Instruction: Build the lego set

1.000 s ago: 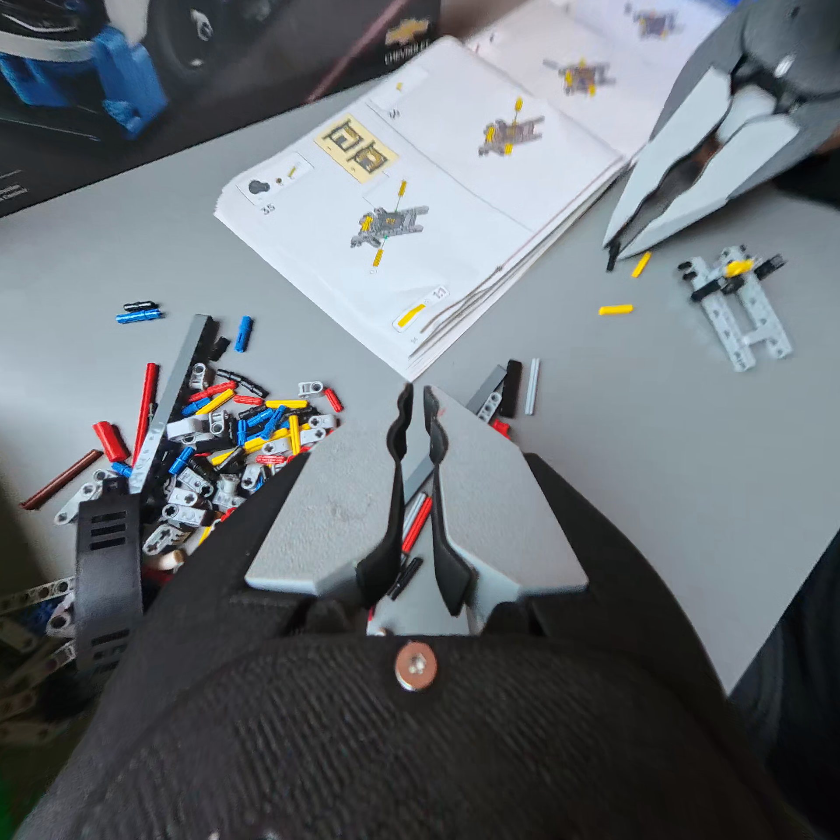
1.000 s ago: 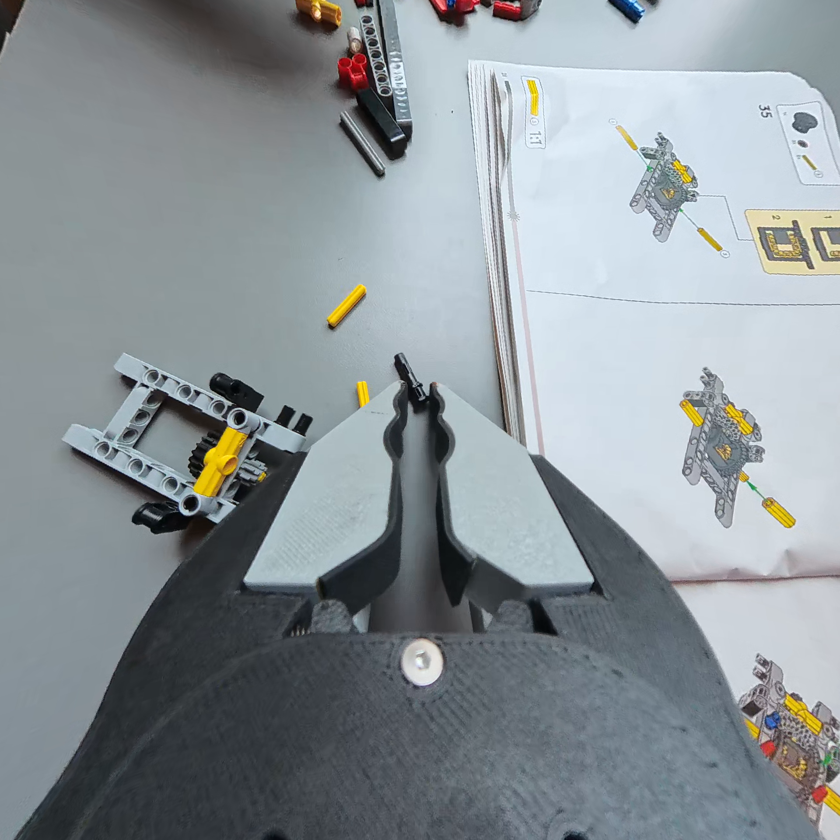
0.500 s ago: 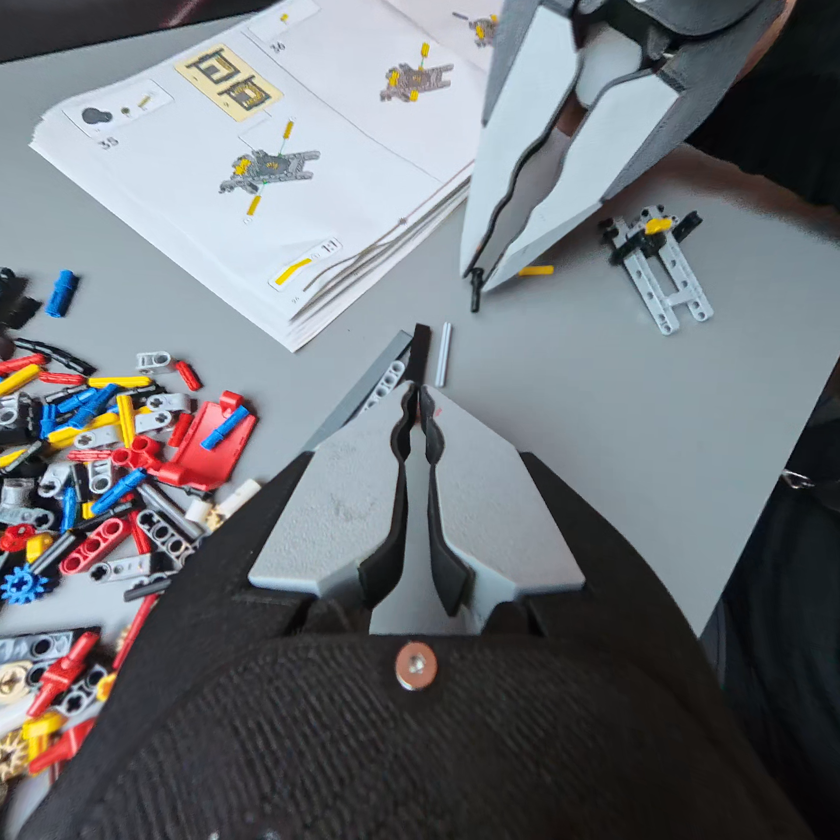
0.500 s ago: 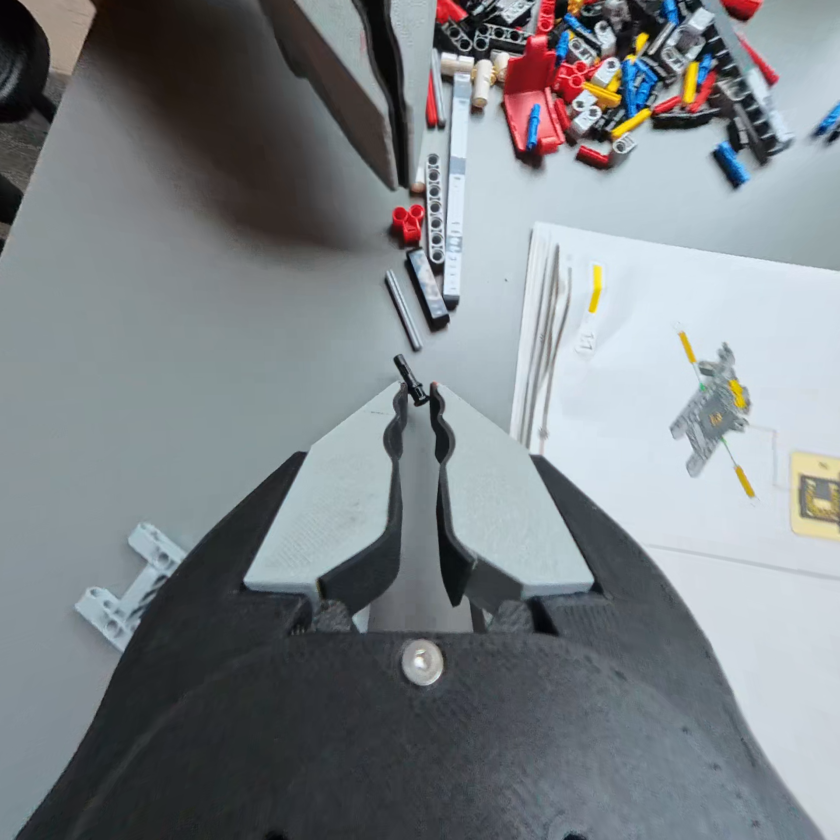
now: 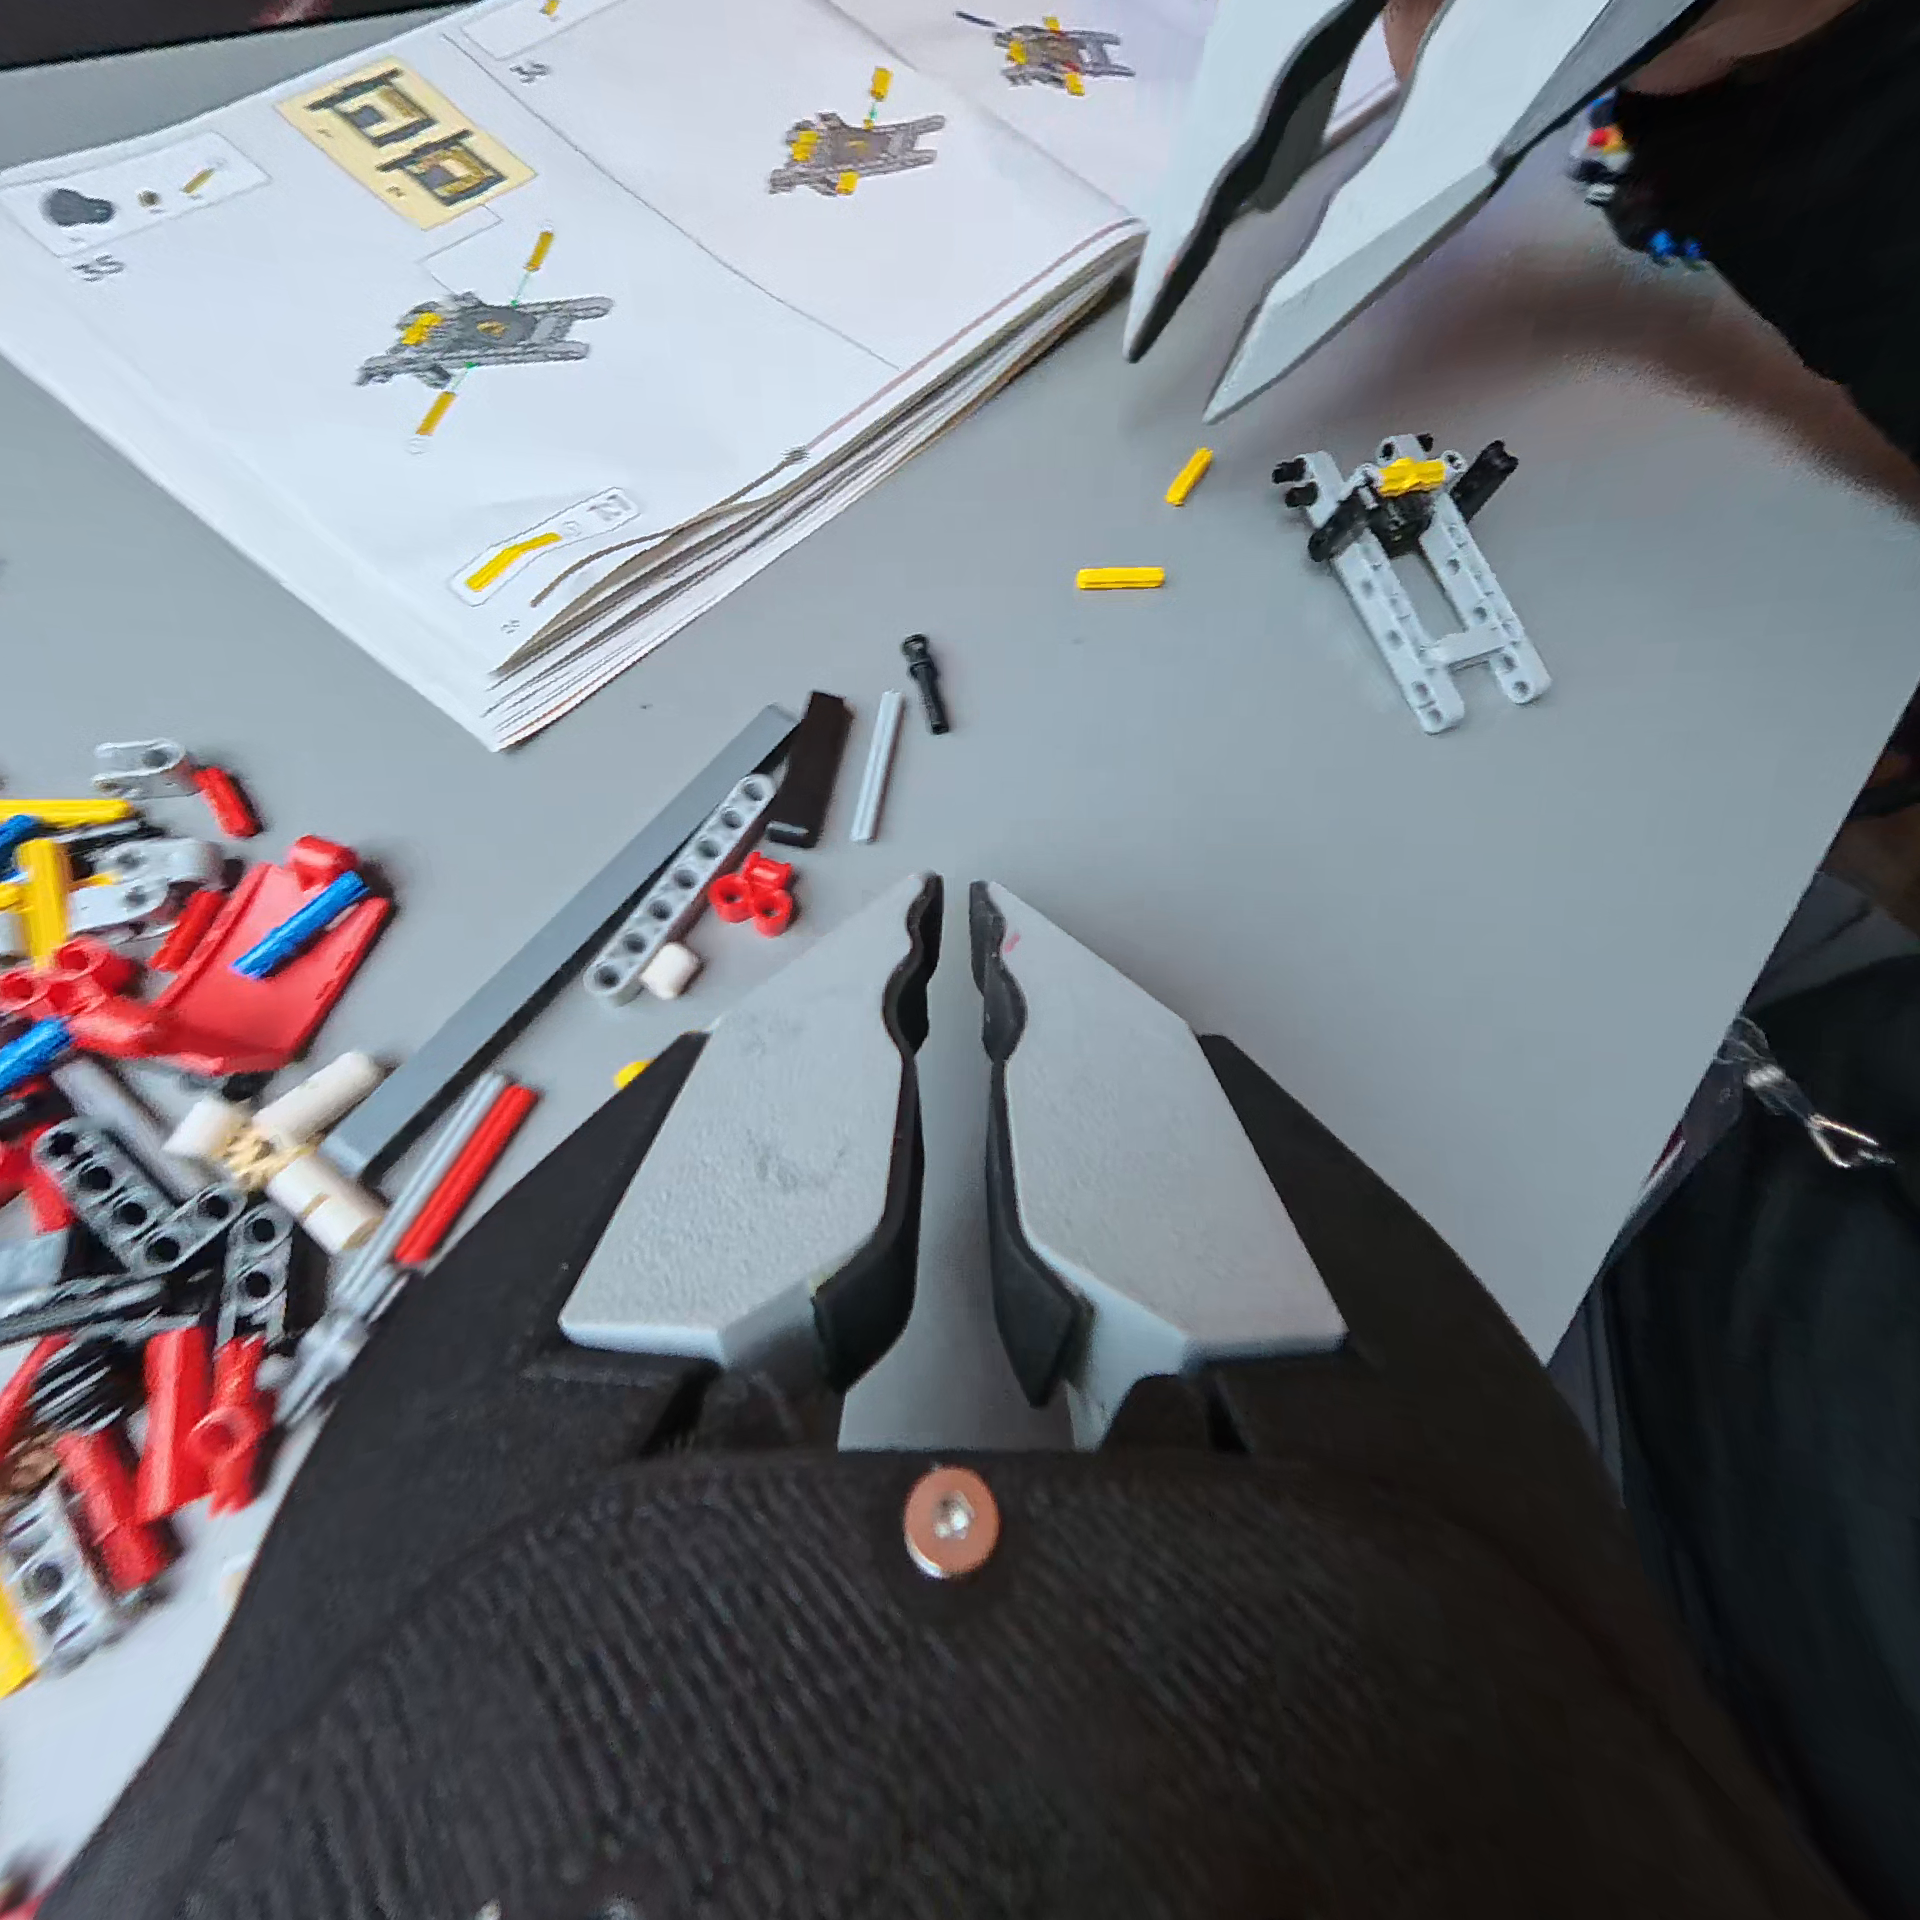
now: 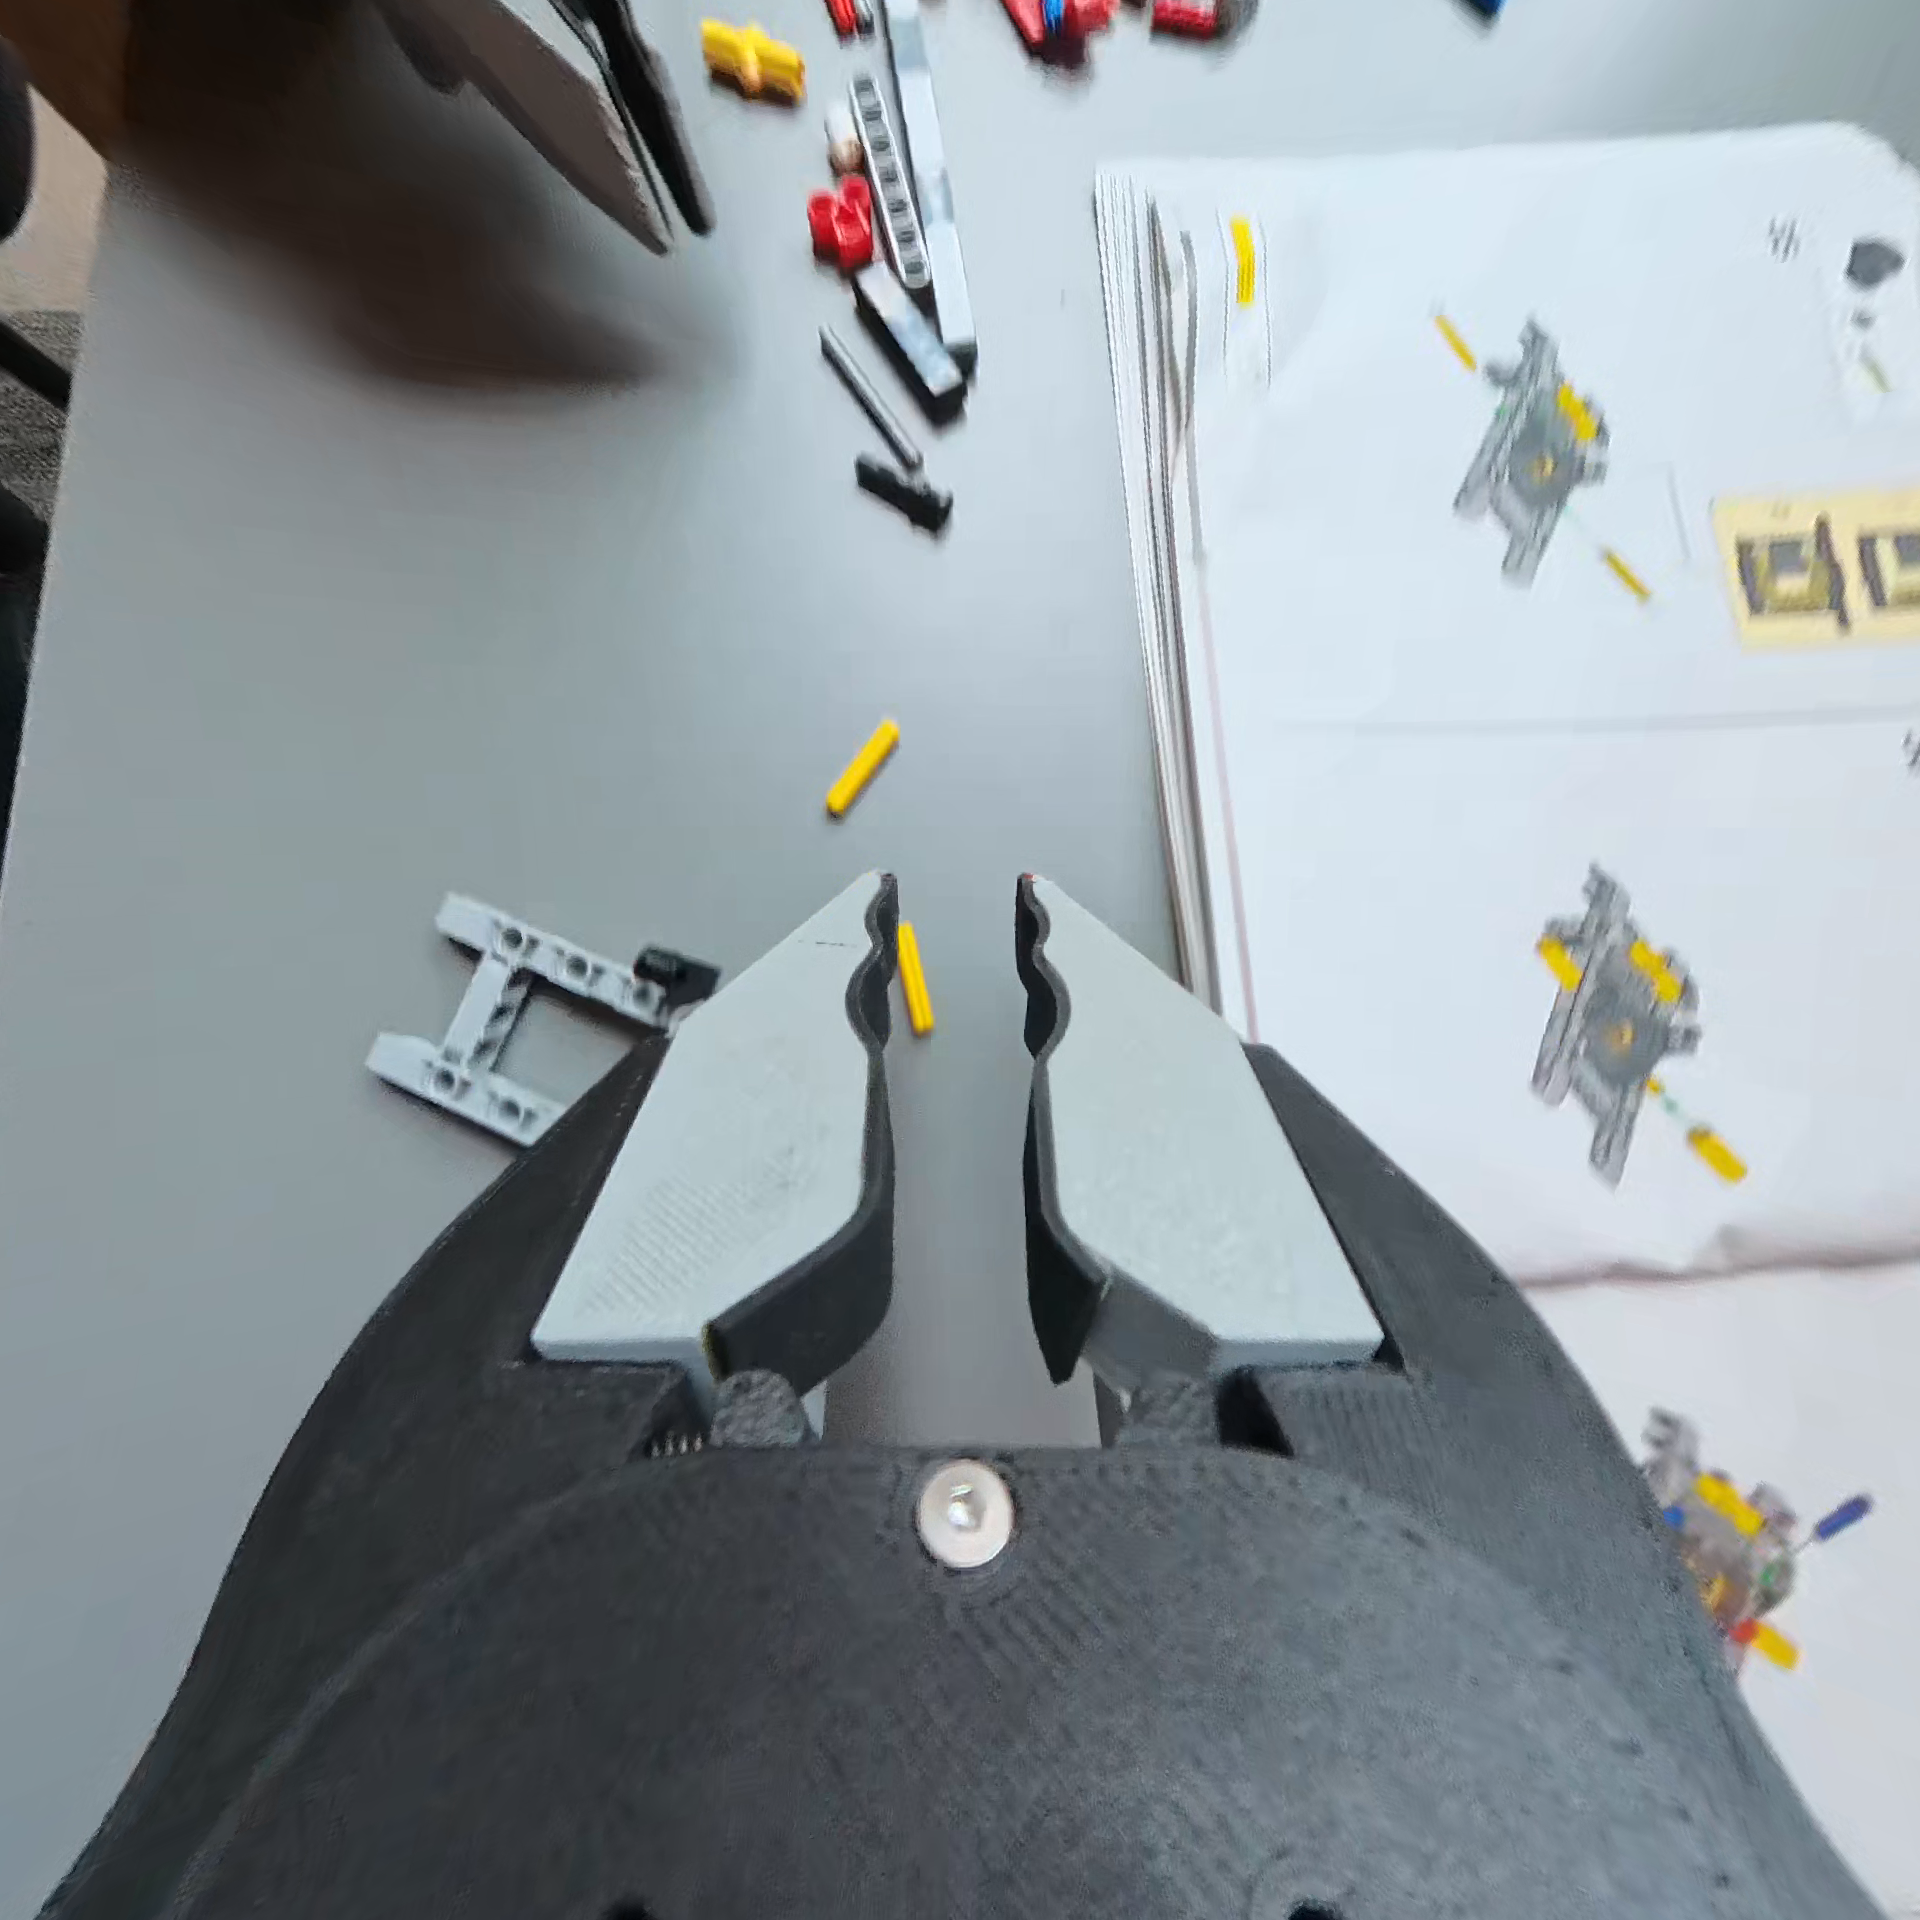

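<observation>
A light grey frame assembly (image 5: 1423, 582) with a yellow part and black pins lies on the grey table; it also shows in the right wrist view (image 6: 520, 1029). Two yellow axles (image 5: 1119, 578) (image 5: 1188, 476) lie loose beside it. A black pin (image 5: 925, 686) lies on the table by a light grey axle (image 5: 873, 769). My right gripper (image 6: 956, 883) is open and empty, with one yellow axle (image 6: 914, 977) on the table below, between its fingers; the other yellow axle (image 6: 862, 767) lies just ahead. My left gripper (image 5: 956, 894) is shut and empty, just above the table near a red connector (image 5: 753, 899).
The open instruction booklet (image 5: 623, 312) lies at the back. A pile of red, blue, yellow and grey pieces (image 5: 156, 1039) and a long grey beam (image 5: 582, 935) lie at the left. The table edge (image 5: 1766, 935) runs along the right. Left tips to right tips: about 15 cm. My left gripper's tips are some 4 cm from the red connector (image 5: 753, 899). Seen from the right wrist view (image 6: 834, 197) as well. Between my left fingertips and the black pin (image 5: 925, 686) there is roughly 6 cm. Seen from the right wrist view (image 6: 897, 472) as well.
My right gripper has opened and let go of the black pin, which now lies on the table by the grey axle. It has drawn back over a yellow axle.
</observation>
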Available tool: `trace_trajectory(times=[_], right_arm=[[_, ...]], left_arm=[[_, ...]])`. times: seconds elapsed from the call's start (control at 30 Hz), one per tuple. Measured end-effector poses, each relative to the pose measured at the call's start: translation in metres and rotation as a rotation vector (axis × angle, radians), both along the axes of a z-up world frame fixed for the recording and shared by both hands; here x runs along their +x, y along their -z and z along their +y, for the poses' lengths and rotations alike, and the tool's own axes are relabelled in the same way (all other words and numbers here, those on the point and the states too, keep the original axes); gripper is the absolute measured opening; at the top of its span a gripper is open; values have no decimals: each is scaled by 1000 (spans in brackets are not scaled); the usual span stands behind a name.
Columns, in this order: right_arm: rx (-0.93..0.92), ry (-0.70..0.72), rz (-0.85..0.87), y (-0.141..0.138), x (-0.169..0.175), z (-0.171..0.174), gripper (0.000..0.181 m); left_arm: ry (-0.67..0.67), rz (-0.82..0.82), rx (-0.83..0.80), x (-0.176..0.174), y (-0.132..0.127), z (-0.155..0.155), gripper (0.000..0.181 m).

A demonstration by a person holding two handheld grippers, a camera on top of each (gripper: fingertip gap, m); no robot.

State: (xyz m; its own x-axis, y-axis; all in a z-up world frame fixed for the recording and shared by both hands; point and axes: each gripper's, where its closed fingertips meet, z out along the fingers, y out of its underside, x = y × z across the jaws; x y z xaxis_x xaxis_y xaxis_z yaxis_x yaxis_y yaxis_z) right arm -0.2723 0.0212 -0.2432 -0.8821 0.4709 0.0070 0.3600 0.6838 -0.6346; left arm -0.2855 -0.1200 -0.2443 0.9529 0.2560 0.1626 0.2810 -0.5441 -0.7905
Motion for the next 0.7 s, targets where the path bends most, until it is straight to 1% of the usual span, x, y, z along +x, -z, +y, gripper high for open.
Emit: trace_trajectory(times=[0.07,0.13,0.23,0.27,0.3,0.33,0.4,0.47,0.53,0.63,0.7], right_arm=[[-23,26,-11,8,6,9,19],[-39,48,-9,14,5,14,18],[-100,83,30,14,-2,17,18],[-139,75,33,11,-1,15,18],[-165,53,27,10,3,13,20],[-169,34,23,10,7,12,21],[-145,30,52,13,9,16,18],[-132,26,53,17,10,18,13],[-114,13,35,23,12,18,13],[-113,4,44,21,13,18,14],[-136,7,70,13,13,18,15]], left_arm=[[44,-21,-3,10,1,13,4],[91,-7,-17,17,-1,33,5],[142,103,-87,16,-1,68,6],[123,163,-148,7,4,74,2],[93,213,-217,-4,10,75,0],[86,230,-270,-9,15,76,0],[61,225,-310,-18,21,73,0],[33,217,-305,-25,23,68,0],[2,215,-295,-32,20,61,0],[-18,194,-227,-34,7,61,0],[-25,177,-170,-32,-4,63,0]])
